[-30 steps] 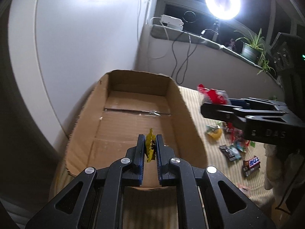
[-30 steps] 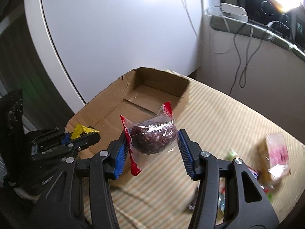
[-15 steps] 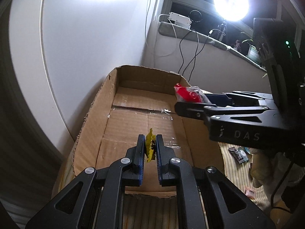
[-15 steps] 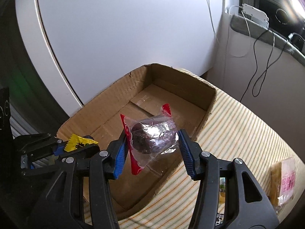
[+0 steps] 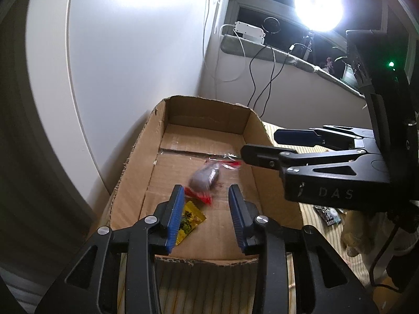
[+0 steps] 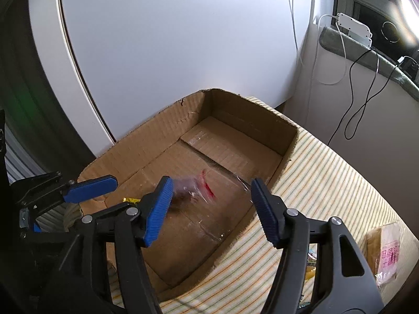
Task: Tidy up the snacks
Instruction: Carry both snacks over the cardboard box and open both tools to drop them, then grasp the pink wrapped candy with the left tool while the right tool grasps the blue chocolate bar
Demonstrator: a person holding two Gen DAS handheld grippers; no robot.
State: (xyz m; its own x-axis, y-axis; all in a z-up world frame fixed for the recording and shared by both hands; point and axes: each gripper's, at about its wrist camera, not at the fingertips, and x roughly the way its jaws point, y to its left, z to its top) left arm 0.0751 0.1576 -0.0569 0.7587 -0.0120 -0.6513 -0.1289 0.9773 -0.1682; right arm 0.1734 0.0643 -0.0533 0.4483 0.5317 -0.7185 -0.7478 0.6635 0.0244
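Observation:
An open cardboard box (image 5: pixel 136 162) (image 6: pixel 246 120) stands on a striped cloth. My left gripper (image 5: pixel 206 216) is open over its near end; a small yellow packet (image 5: pixel 189 219) lies on the box floor under the left finger, and shows in the right wrist view (image 6: pixel 131 199). My right gripper (image 6: pixel 210 209) is open above the box; it shows in the left wrist view (image 5: pixel 259 145). A clear, red-edged snack bag with a dark treat (image 5: pixel 205 178) (image 6: pixel 191 188) is blurred, inside the box below it.
Several loose snack packets lie on the striped cloth right of the box (image 5: pixel 328 214) (image 6: pixel 385 251). A white panel (image 6: pixel 183 39) stands behind the box. A ledge with cables and a bright lamp (image 5: pixel 318 7) are at the back right.
Both grippers have opened. The yellow packet has dropped from the left gripper onto the box floor. The red-edged bag has left the right gripper and is in the box.

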